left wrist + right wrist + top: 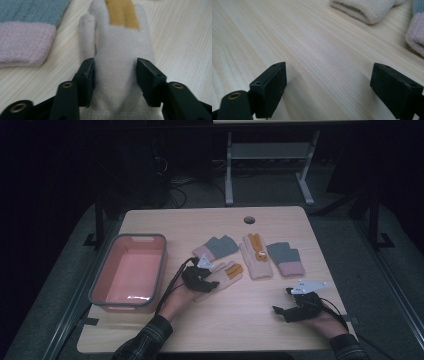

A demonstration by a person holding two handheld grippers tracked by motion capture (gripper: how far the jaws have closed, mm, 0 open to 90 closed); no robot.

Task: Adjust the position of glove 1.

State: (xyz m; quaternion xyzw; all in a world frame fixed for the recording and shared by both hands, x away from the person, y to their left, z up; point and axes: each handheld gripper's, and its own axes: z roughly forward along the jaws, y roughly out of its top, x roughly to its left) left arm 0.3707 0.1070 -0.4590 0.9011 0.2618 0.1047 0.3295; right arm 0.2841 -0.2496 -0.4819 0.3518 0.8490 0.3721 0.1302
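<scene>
Jaws of our left gripper [115,82] stand apart on either side of the cream glove [120,65], one at each edge of its palm; the cloth bulges up between them, but we cannot tell whether the pads press on it or just flank it. That glove lies flat on the table [240,320], its cuff near us and its orange-tipped fingers pointing far and a little right. Just to its far left lies a grey and pink glove [25,37], close beside it. Our right gripper [328,92] has its jaws spread wide over bare wood, with nothing between them. In the high view the left gripper [199,279] sits on the near end of the cream glove [225,274], left of the table's middle, and the right gripper [295,307] rests near the right near corner, well apart from the gloves. Farther off lie the grey and pink glove [216,248], a second cream glove [256,257] and a second grey and pink glove [286,257] in a row. A pink tub [159,270] with a grey rim stands at the left.
</scene>
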